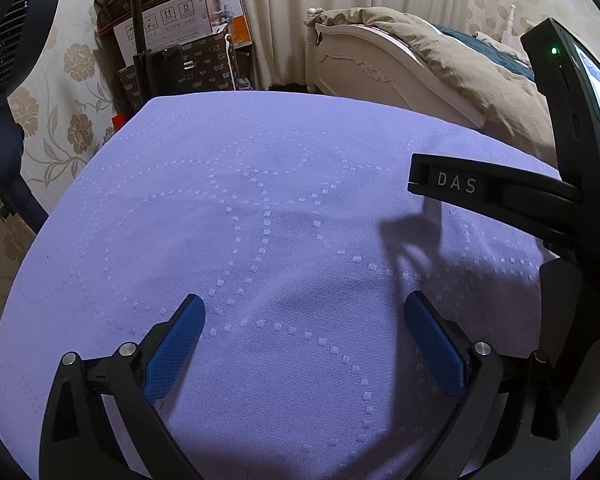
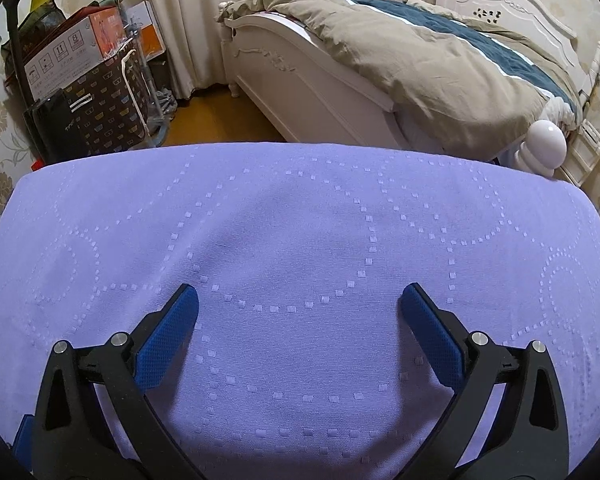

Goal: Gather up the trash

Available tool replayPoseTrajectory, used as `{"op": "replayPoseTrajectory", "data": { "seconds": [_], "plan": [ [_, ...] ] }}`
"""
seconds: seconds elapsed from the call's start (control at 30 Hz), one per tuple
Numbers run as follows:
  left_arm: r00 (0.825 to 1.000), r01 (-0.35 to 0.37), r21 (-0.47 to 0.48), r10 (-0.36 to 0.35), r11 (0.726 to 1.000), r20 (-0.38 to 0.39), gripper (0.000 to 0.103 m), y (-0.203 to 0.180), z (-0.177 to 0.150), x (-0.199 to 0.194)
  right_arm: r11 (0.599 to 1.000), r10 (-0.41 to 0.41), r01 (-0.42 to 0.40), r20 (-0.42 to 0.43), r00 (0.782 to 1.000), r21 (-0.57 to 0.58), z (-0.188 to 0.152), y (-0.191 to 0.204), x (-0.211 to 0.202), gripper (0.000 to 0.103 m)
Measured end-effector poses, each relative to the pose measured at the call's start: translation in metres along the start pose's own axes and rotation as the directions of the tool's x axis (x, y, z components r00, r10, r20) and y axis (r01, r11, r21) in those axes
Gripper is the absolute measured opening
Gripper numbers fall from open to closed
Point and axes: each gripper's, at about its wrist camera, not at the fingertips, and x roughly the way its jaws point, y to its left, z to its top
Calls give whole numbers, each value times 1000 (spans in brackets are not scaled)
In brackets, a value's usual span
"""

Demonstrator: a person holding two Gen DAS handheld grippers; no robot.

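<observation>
Left gripper (image 1: 305,312) and right gripper (image 2: 298,300) both tilt downward, jaws spread wide, nothing between them.

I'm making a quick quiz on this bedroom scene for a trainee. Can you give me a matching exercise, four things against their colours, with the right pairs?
Things:
1. table cover
2. gripper pads
3. bed frame
4. duvet

Colours:
A. white
B. khaki brown
C. lilac purple
D. bright blue

Pairs: 1-C, 2-D, 3-A, 4-B.

The left gripper and right gripper both stand open over the cover, with nothing between their pads.
</observation>
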Motion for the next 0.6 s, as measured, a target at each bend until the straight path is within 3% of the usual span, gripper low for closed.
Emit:
{"op": "replayPoseTrajectory", "data": {
  "seconds": [0.6],
  "plan": [
    [1000,0,0,0,1000,0,98,2,0,0,1000,0,0,0,1000,1,0,0,0,99]
  ]
}}
